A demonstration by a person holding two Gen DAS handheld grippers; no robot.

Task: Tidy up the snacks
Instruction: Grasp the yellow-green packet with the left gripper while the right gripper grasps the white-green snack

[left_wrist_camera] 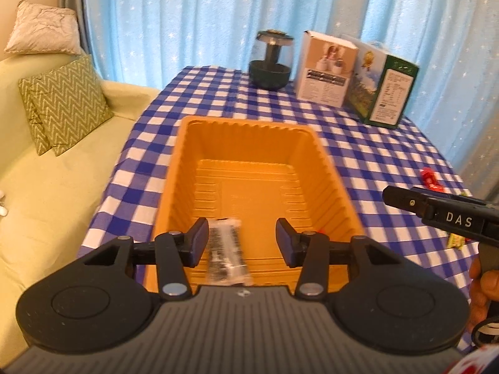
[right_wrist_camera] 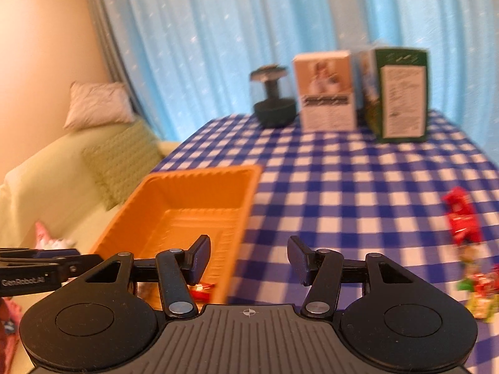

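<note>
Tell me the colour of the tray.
Orange; the tray shows best in the left wrist view.

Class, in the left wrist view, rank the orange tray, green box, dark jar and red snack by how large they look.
1. orange tray
2. green box
3. dark jar, though it sits farther away
4. red snack

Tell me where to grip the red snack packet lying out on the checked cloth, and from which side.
Probably the red snack packet across its narrower middle, coming from above with the right hand-held gripper: it seems to lie flat on the tablecloth, clear space on its left.
</note>
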